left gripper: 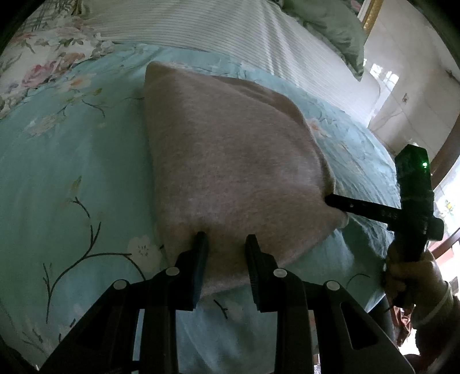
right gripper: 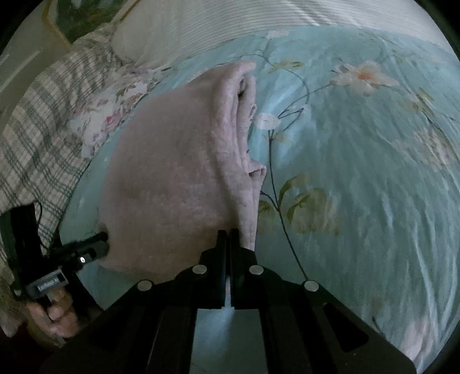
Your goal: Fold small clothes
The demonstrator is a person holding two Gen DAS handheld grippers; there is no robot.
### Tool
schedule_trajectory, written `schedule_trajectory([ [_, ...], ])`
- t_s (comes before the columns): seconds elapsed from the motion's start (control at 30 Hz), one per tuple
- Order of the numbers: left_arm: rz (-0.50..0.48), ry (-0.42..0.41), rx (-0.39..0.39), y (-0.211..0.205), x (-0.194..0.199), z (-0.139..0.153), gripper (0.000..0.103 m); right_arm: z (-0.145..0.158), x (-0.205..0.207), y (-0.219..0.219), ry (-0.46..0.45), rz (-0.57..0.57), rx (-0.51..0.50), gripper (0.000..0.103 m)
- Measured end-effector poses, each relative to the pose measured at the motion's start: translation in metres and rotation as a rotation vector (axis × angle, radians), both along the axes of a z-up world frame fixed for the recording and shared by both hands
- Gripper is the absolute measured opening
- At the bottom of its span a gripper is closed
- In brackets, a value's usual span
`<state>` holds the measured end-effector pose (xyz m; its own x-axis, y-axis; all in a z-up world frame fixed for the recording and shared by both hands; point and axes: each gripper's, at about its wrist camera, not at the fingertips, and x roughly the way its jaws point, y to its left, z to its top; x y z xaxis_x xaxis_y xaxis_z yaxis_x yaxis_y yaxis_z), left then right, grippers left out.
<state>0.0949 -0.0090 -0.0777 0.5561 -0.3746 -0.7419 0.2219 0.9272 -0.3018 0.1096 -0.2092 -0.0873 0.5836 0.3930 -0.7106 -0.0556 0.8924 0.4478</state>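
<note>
**Both grippers on the near edge of the pink garment**

The pink garment (left gripper: 230, 161) lies on the teal flowered bedspread (left gripper: 72, 178), its long axis running away from the person toward the striped sheet (left gripper: 201, 26) at the far side. Its layered, rumpled side (right gripper: 244, 129) faces right. The left gripper (left gripper: 225, 241) holds the garment's near edge, jaws narrowed with cloth bunched between them. The right gripper (right gripper: 228, 234) sits at the garment's near right corner, jaws pressed nearly together on a thin bit of fabric. Both hands are equally near; judged from this, the likely fold carries the near edge away over the garment toward its far end.
</note>
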Motion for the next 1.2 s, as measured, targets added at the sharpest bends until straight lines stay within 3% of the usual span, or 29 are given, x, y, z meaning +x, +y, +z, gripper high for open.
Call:
schedule_trajectory([
  [0.07, 0.006, 0.006, -0.017, 0.003, 0.002, 0.008, 0.027, 0.019, 0.001, 0.001, -0.054, 0.001, -0.008, 0.005],
  [0.2, -0.007, -0.073, -0.022, 0.003, 0.017, 0.040, 0.027, 0.050, 0.033, 0.006, -0.114, -0.002, -0.022, 0.005],
  [0.27, 0.005, -0.092, -0.032, 0.003, 0.034, 0.051, 0.027, 0.052, 0.054, 0.010, -0.121, 0.004, -0.031, 0.005],
  [0.37, 0.041, -0.117, -0.062, 0.003, 0.074, 0.064, 0.027, 0.038, 0.088, 0.012, -0.058, -0.005, -0.027, 0.005],
  [0.5, 0.081, -0.009, -0.056, 0.005, 0.119, 0.043, 0.025, 0.005, 0.108, 0.004, 0.016, -0.036, 0.005, 0.004],
  [0.57, 0.101, 0.075, -0.041, 0.008, 0.136, 0.016, 0.015, 0.002, 0.107, 0.001, 0.010, -0.040, 0.016, 0.003],
  [0.77, 0.120, 0.086, -0.134, 0.026, 0.135, 0.007, 0.007, 0.006, 0.104, 0.000, 0.008, -0.029, 0.036, 0.004],
  [0.93, 0.129, 0.031, -0.081, 0.022, 0.110, 0.025, 0.006, 0.029, 0.080, 0.003, -0.042, -0.027, 0.000, 0.007],
  [1.0, 0.132, 0.013, -0.065, 0.023, 0.091, 0.032, 0.009, 0.039, 0.061, 0.007, -0.068, -0.027, -0.023, 0.029],
  [1.03, 0.136, 0.005, -0.063, 0.024, 0.081, 0.035, 0.013, 0.042, 0.056, 0.008, -0.077, -0.027, -0.031, 0.058],
  [1.07, 0.144, -0.002, -0.063, 0.026, 0.072, 0.038, 0.016, 0.047, 0.045, 0.010, -0.099, -0.027, -0.042, 0.078],
  [1.2, 0.184, -0.003, -0.038, 0.030, 0.043, 0.043, 0.065, 0.058, 0.010, 0.021, -0.143, 0.000, -0.097, 0.082],
])
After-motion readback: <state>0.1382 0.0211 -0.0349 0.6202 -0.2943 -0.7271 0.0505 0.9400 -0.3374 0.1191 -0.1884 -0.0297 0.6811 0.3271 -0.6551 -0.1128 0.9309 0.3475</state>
